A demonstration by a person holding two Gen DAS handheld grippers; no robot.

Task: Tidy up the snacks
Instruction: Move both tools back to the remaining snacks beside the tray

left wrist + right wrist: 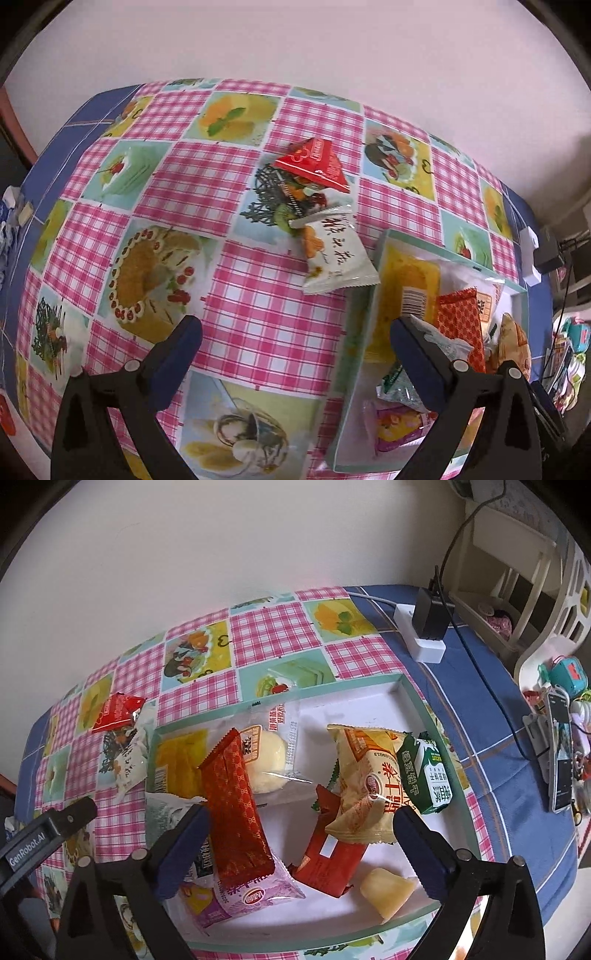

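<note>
While both claws hang with jaws spread wide and nothing between them, the left claw [295,332] over the checked tabletop [229,280] and the right claw [301,823] over the shallow tray [417,705], most snacks already lie gathered in that tray, seemingly the collecting place. Two packets remain outside, just beside its rim: one red packet [317,162] and one white packet [336,254], overlapping. Roughly nine wrapped pieces fill the tray.

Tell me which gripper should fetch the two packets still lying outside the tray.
Left. The left gripper hangs with open, empty jaws over the tablecloth, facing the white packet and red packet. The right gripper hangs over the tray, farther from them.
</note>
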